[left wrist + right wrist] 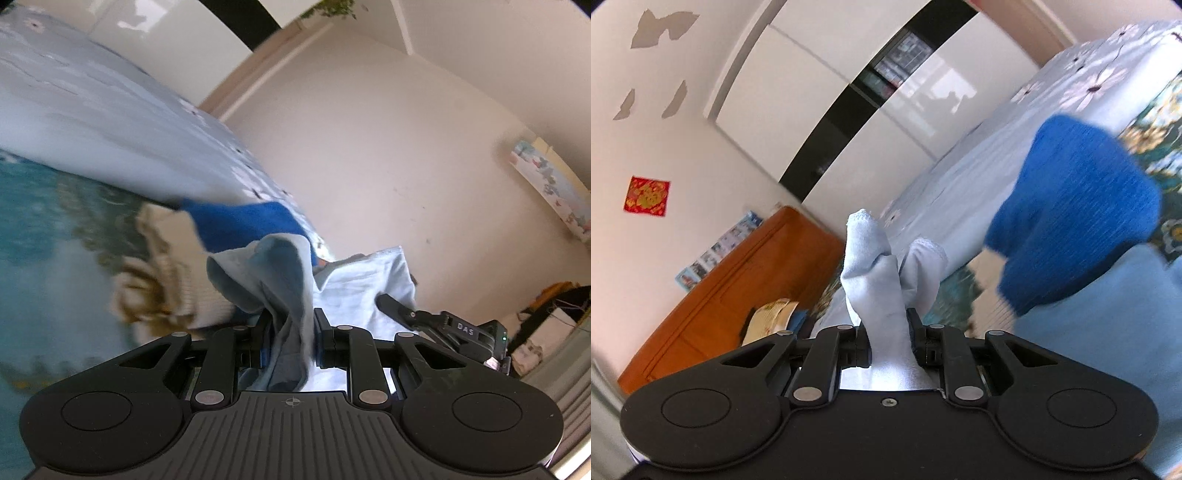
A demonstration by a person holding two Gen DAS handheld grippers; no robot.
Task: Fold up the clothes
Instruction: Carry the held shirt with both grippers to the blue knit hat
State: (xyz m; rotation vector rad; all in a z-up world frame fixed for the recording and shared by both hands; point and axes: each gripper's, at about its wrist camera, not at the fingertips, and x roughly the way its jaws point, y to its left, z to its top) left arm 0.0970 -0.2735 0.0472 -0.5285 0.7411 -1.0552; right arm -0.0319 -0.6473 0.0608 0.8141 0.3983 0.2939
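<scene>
The bed (110, 122) carries the things. A pale blue cover with white flowers (960, 184) lies over its far part. Nearer, a teal sheet with a cream and gold flower pattern (40, 221) is spread on it. A bright blue knitted garment (1071, 210) lies on the bed where the pale cover meets the teal sheet, and in the right wrist view a light blue cloth (1100, 332) lies just beside it, near the camera

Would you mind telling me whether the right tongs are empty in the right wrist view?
No, the right tongs are shut on a bunch of light blue cloth that sticks up between their fingers.
</scene>
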